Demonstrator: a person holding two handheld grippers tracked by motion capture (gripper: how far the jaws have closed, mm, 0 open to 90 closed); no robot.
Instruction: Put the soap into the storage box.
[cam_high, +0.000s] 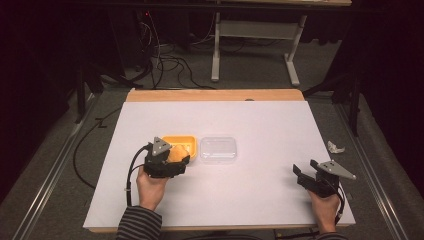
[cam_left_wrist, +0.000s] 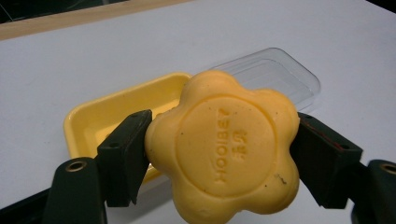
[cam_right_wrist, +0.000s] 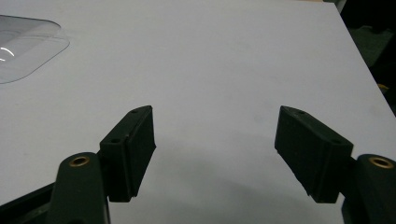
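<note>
A flower-shaped orange soap (cam_left_wrist: 231, 147) stamped with lettering is clamped between the jaws of my left gripper (cam_left_wrist: 219, 149), held just above the near end of a yellow soap dish (cam_left_wrist: 93, 119). From above, the left gripper (cam_high: 172, 159) hovers at the dish's (cam_high: 186, 140) front left, and a bit of the soap (cam_high: 176, 154) peeks out. A clear plastic lid (cam_high: 218, 149) lies flat right beside the dish. My right gripper (cam_high: 306, 174) rests low at the table's right front, open, nothing between its jaws (cam_right_wrist: 215, 149).
The table is covered by a white sheet (cam_high: 250, 120) with a wooden strip at the far edge. A crumpled white scrap (cam_high: 335, 147) lies off the right side. The lid's corner (cam_right_wrist: 23, 44) is seen far left in the right gripper view.
</note>
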